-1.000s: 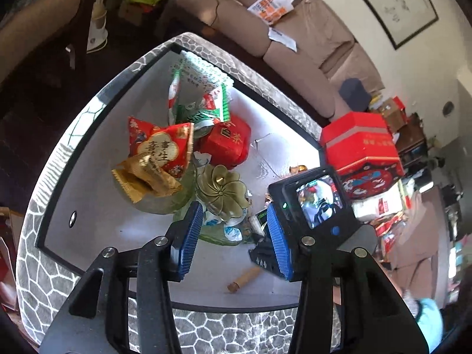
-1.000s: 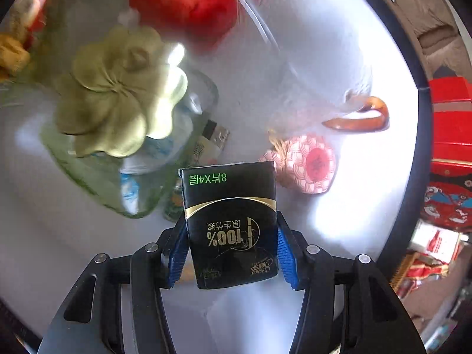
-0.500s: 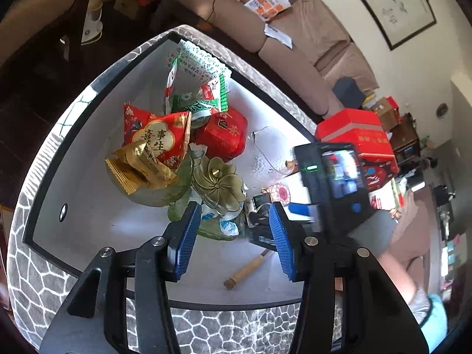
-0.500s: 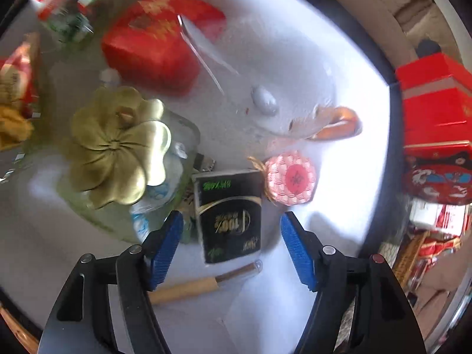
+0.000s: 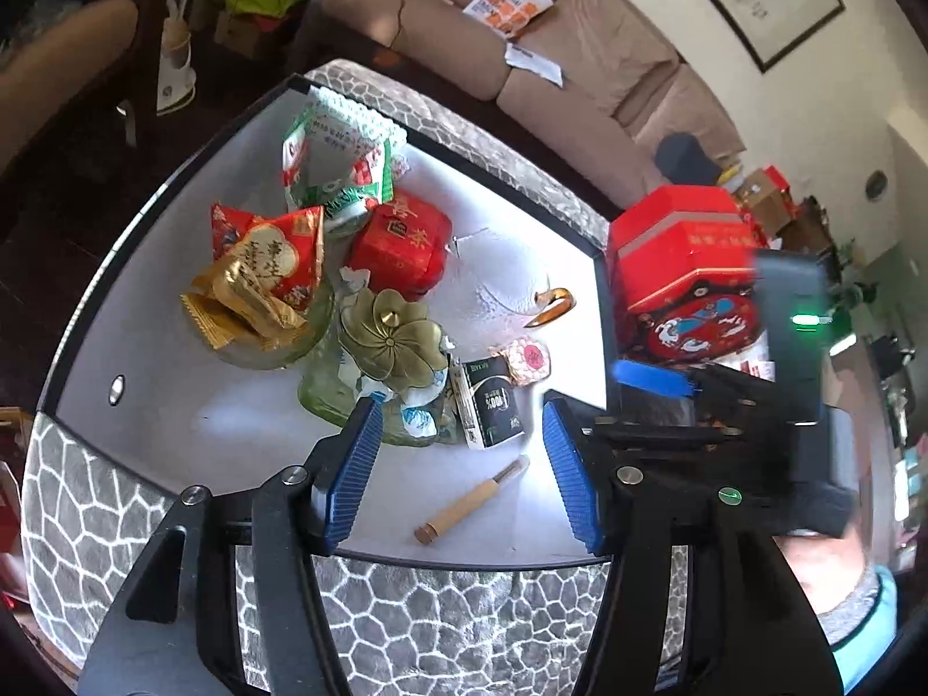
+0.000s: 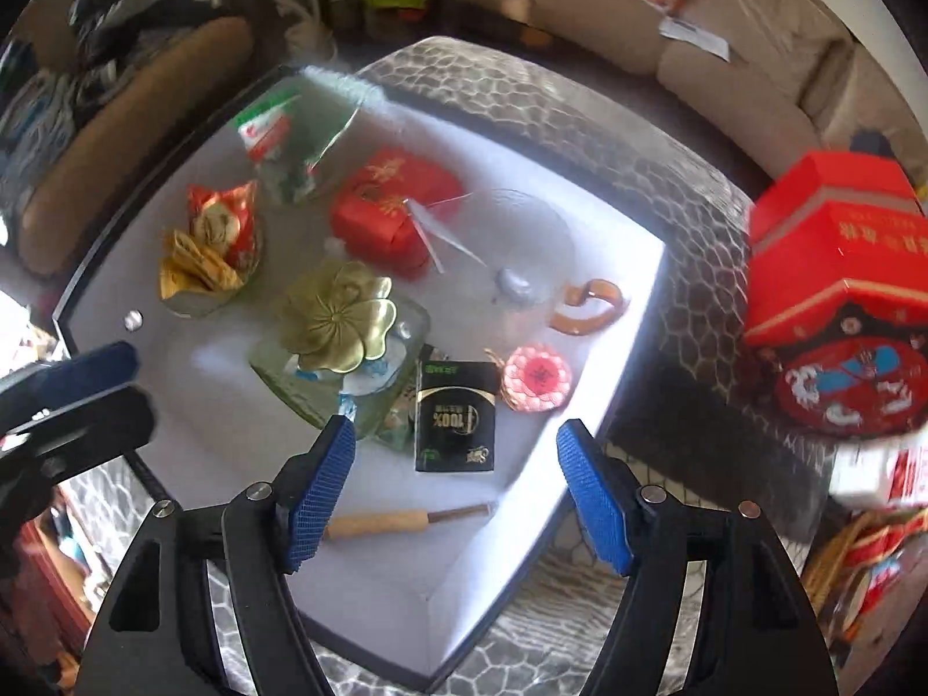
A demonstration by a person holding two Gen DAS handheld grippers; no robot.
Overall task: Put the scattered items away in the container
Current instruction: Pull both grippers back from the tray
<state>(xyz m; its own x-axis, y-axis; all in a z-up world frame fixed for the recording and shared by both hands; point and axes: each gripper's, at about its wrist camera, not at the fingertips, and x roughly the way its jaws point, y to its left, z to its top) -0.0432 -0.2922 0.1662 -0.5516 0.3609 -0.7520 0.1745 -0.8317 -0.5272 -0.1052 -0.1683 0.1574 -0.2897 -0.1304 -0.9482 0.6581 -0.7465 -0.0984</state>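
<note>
Both sets of tongs hang wide and empty over the bench [image 5: 174, 423], the left tongs [image 5: 461, 464] and the right tongs [image 6: 458, 493] alike. The black packet [image 6: 456, 417] lies flat on the white top, touching the green glass dish [image 6: 325, 388] at its nine o'clock, with the round pink sweet [image 6: 536, 378] just beside it at two o'clock. It looks light and stiff, a small carton with glossy faces, so I'd pinch it across the narrow sides, where flat pads bite best. The wooden-handled stick [image 6: 383, 522] at six o'clock looks hard and prone to roll; take it mid-handle. The dish, under its gold flower lid [image 6: 336, 319], looks fragile.
</note>
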